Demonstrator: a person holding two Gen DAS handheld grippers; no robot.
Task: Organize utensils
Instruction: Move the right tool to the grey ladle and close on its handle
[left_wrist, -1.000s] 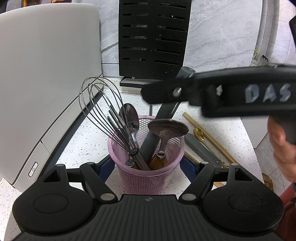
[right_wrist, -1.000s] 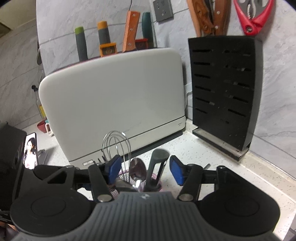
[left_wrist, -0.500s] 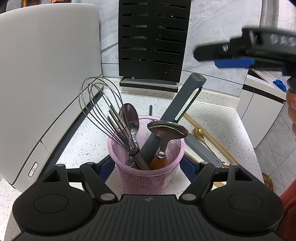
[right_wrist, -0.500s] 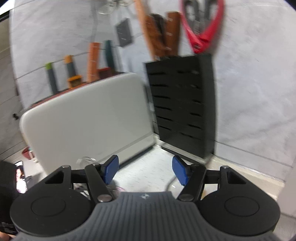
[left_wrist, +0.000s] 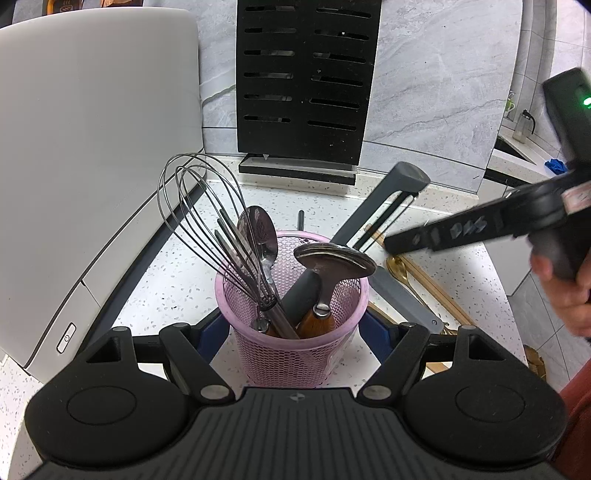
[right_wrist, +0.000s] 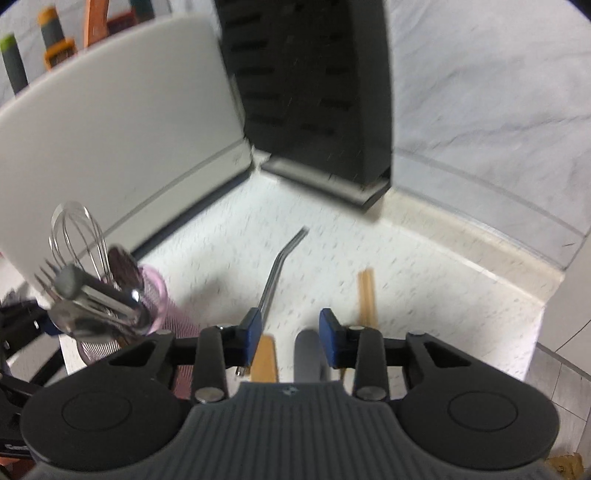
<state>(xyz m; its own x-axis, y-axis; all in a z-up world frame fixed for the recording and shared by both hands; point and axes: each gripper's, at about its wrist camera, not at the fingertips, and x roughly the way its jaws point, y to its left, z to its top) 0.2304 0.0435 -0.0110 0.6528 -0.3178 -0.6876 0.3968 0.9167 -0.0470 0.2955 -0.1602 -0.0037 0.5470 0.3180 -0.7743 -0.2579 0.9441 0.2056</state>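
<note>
My left gripper (left_wrist: 291, 332) is shut on the pink mesh utensil cup (left_wrist: 295, 354) on the speckled white counter. The cup holds a wire whisk (left_wrist: 207, 229), a spoon (left_wrist: 260, 236), a wooden-handled ladle (left_wrist: 332, 258) and a grey peeler (left_wrist: 384, 199). My right gripper (right_wrist: 290, 332) is open and empty, low over the counter right of the cup (right_wrist: 155, 295). Below it lie a metal fork (right_wrist: 280, 266), pale chopsticks (right_wrist: 366, 295), a wooden piece (right_wrist: 264, 358) and a grey handle (right_wrist: 308, 354). The right gripper also shows in the left wrist view (left_wrist: 480, 229).
A white appliance (left_wrist: 85, 147) stands at the left and a black slotted knife block (left_wrist: 303, 81) at the back against the marble wall. A gold spoon (left_wrist: 397, 267), chopsticks (left_wrist: 436, 288) and a grey utensil (left_wrist: 402, 295) lie right of the cup. The counter edge drops off at the right.
My right gripper let go of the grey peeler in the cup, rose, then swung right and down over the utensils on the counter. The left gripper has not moved.
</note>
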